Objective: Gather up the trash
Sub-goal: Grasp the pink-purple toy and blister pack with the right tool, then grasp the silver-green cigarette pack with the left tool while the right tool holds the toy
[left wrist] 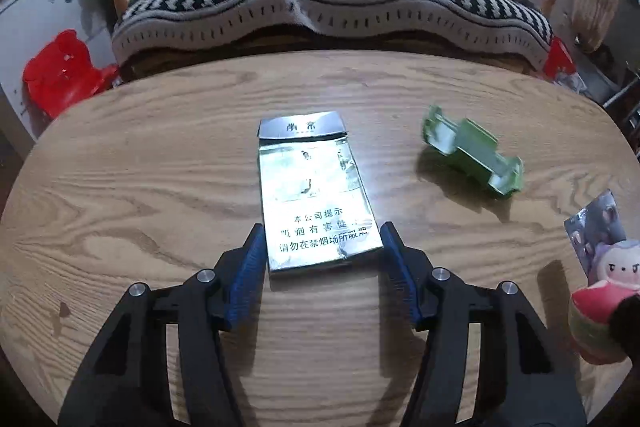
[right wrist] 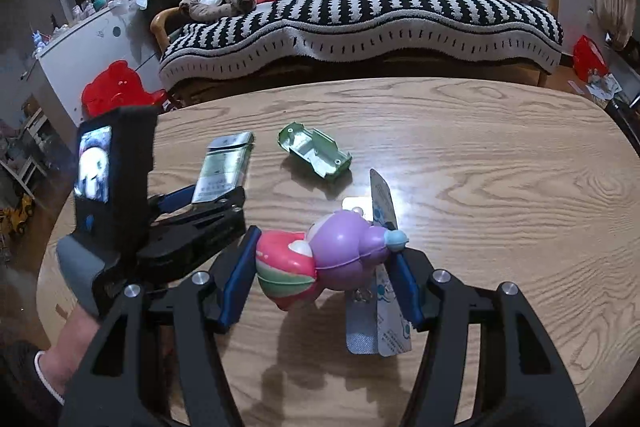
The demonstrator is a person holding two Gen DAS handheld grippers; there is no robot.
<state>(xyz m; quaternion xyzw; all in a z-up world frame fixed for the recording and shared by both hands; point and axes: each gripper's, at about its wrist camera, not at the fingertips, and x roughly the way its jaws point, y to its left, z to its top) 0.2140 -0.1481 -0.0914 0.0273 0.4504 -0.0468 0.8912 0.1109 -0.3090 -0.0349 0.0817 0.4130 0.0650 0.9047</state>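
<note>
The left claw [left wrist: 322, 247] stood spread wide over the near end of the flattened cigarette pack [left wrist: 312, 195], a pad on either side but neither pressing, apparently lined up so closing would pinch its narrow width. The pack lay flat mid-desk [left wrist: 160, 147], the crumpled green carton [left wrist: 472, 157] beside it toward the right edge. The right claw [right wrist: 324, 267] was clamped on a purple toy figure [right wrist: 320, 259] and its blister card [right wrist: 380, 291], held just above the desk's near edge, likely for carrying off.
</note>
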